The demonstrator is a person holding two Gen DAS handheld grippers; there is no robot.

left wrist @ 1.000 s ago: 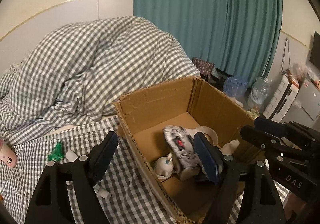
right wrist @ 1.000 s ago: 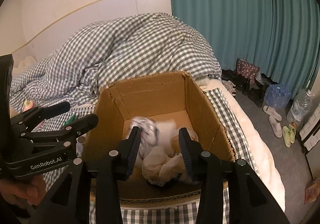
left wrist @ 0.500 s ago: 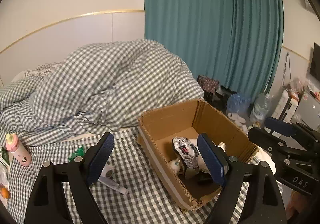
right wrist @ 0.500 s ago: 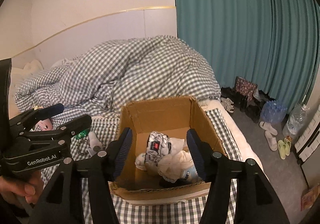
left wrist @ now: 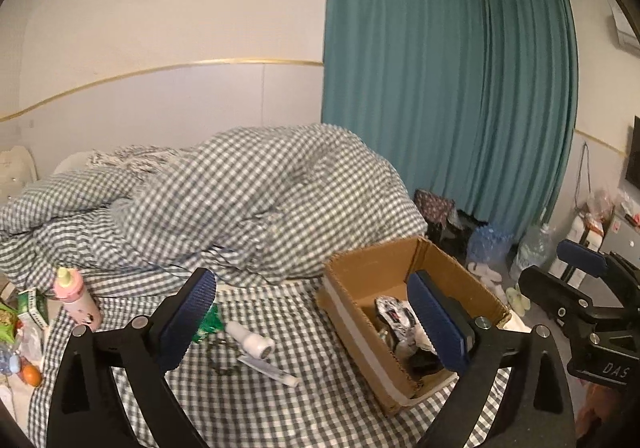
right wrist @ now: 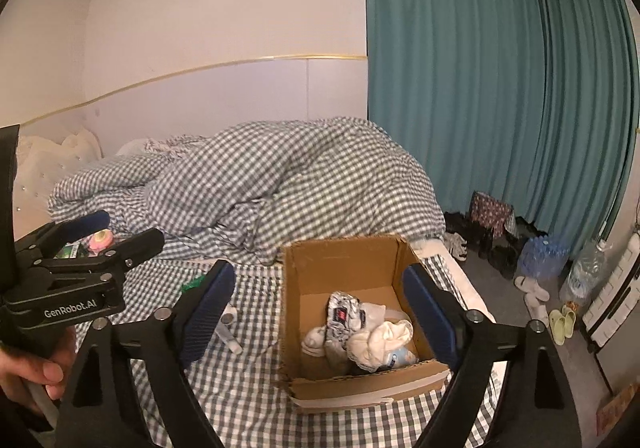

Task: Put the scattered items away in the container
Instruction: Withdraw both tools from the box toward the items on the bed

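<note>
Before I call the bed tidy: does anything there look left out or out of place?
Yes. A white tube, a white bottle on its side, a green packet and a pink bottle lie on the checked sheet, outside the cardboard box. Both grippers are open and hold nothing.

"genrobot.ai" on the left gripper (right wrist: 104, 244); "das" on the right gripper (left wrist: 560, 272).

Home bedroom: bed w/ rumpled gingham duvet (right wrist: 280, 184), padded headboard wall (right wrist: 224, 96), teal floor-length curtains (right wrist: 460, 88), slippers (right wrist: 560, 322) & water bottles (right wrist: 540, 258) on floor.
</note>
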